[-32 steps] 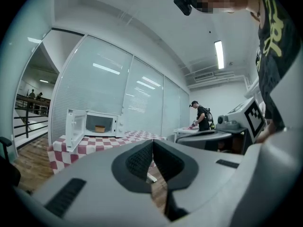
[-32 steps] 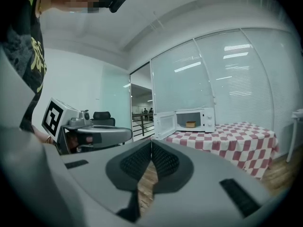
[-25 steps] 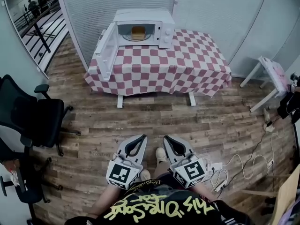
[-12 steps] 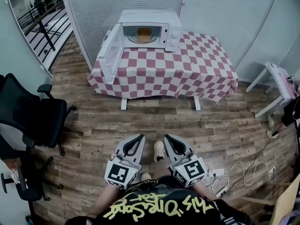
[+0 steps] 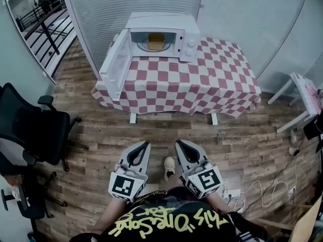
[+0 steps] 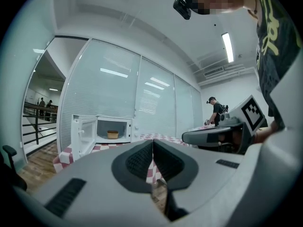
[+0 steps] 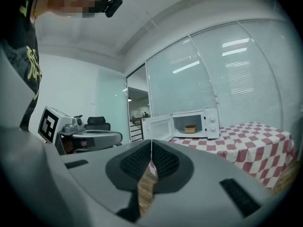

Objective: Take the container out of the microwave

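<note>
A white microwave (image 5: 161, 32) stands at the back left of a table under a red-and-white checked cloth (image 5: 192, 79), its door (image 5: 115, 64) swung open to the left. Inside sits a small tan container (image 5: 156, 41), also seen in the left gripper view (image 6: 112, 135) and the right gripper view (image 7: 190, 128). My left gripper (image 5: 146, 144) and right gripper (image 5: 177, 143) are held side by side over the wooden floor, well short of the table. Both are shut with nothing between the jaws and point level toward the microwave.
A black office chair (image 5: 30, 135) stands at the left. A white side table (image 5: 298, 92) and floor cables (image 5: 262, 185) are at the right. Frosted glass walls back the table. Another person (image 6: 217, 112) stands far off in the left gripper view.
The table and microwave have drawn nearer and lower in the head view as I walk toward them. Both grippers travelled forward together and stayed shut.
</note>
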{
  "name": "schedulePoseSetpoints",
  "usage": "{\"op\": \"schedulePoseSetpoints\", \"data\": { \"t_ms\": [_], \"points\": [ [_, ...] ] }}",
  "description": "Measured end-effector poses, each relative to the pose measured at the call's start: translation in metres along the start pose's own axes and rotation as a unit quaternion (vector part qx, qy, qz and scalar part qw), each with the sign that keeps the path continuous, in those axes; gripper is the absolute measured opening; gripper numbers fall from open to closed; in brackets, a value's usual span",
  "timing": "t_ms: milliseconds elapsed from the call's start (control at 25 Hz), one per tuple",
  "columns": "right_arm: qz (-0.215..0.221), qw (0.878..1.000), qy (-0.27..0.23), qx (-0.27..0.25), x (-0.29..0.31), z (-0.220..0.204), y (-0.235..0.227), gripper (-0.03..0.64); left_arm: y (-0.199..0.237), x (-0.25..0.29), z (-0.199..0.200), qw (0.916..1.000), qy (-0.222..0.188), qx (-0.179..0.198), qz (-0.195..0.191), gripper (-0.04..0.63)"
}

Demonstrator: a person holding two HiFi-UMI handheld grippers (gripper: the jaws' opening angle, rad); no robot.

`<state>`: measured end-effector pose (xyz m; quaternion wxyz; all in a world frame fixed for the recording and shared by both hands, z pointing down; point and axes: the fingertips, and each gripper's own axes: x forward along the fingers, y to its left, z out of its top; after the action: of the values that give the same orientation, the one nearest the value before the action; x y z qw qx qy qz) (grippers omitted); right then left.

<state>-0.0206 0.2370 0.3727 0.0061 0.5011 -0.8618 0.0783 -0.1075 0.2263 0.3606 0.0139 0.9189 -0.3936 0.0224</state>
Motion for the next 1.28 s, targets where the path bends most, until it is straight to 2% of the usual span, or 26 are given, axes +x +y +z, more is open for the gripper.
{"op": "schedulePoseSetpoints", "data": {
  "t_ms": [120,280,480,600,760,920,1280],
  "points": [
    [0.002,1.0,-0.001,-0.003,0.019,0.006,-0.017,0.009,0.015,0.022,0.009,0.9999,-0.012,-0.007,0.01,0.008],
    [0.003,1.0,0.0,-0.004,0.038,0.016,-0.04,0.009,0.031,0.048,0.005,0.9998,0.009,0.01,0.011,0.008],
    [0.006,1.0,0.0,-0.007,0.058,0.024,-0.069,0.009,0.04,0.085,0.014,0.9999,0.003,0.002,0.013,0.009],
    [0.01,1.0,0.001,-0.001,0.069,0.028,-0.087,0.009,0.045,0.104,0.013,0.9998,0.013,0.007,0.013,0.009],
    [0.016,1.0,-0.002,-0.006,0.085,0.034,-0.11,0.009,0.05,0.134,0.029,0.9997,-0.012,-0.011,0.019,0.008],
    [0.027,1.0,0.0,-0.013,0.1,0.039,-0.132,0.009,0.06,0.157,0.025,0.9995,-0.002,0.001,0.033,0.009],
    [0.047,0.999,0.007,-0.015,0.125,0.042,-0.162,0.009,0.074,0.189,0.027,0.9982,-0.007,0.009,0.058,0.009]
  ]
}}
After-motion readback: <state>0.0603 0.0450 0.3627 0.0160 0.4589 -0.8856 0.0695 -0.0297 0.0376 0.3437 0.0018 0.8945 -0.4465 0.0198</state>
